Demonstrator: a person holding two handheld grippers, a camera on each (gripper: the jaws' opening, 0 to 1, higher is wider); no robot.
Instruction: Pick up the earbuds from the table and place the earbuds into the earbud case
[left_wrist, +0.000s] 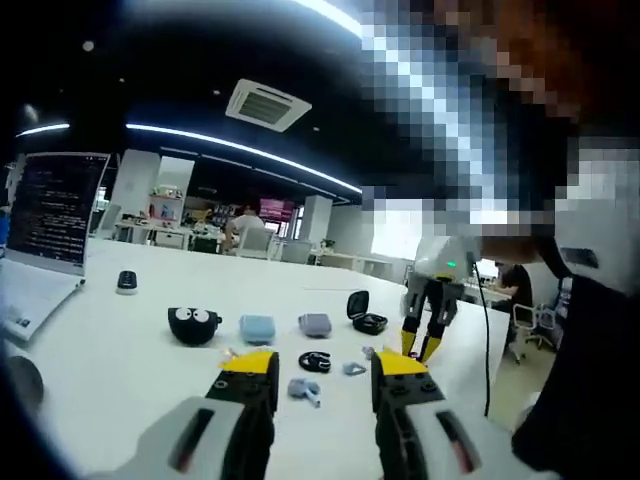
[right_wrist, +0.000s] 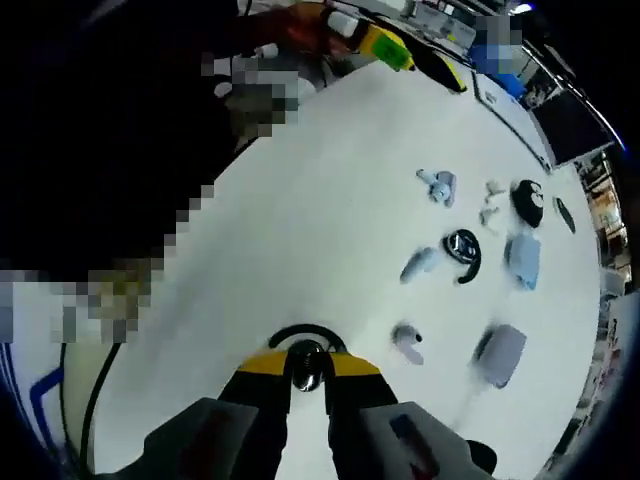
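Left gripper view looks across a broad white table (left_wrist: 120, 370) with a smooth matte top, a laptop (left_wrist: 50, 240) open at its far left edge and much bare surface in front of it. The left gripper (left_wrist: 322, 378) hovers low over the near part of the table, its yellow-tipped jaws apart with nothing between them. Beyond the jaws lies a loose row of small things: a round black case with two white eyes (left_wrist: 194, 325), a pale blue case (left_wrist: 257, 328), a grey-lilac case (left_wrist: 314, 324) and an open black earbud case (left_wrist: 365, 312) with its lid standing up. Nearer lie a black ear-hook earbud (left_wrist: 315, 361), curled flat, and a blue-grey earbud (left_wrist: 304, 390) whose stem points toward the camera. The right gripper (left_wrist: 422, 345) comes in from the right, tips pointing down at the table near the open black case. In the right gripper view the right gripper (right_wrist: 307, 372) points steeply down at the table (right_wrist: 300, 230), its jaws closed on a glossy black earbud (right_wrist: 306, 362) whose thin ear hook arcs above the tips, lying across the jaws. To the left the white surface is bare; to the right the other earbuds and cases lie scattered toward the table edge.
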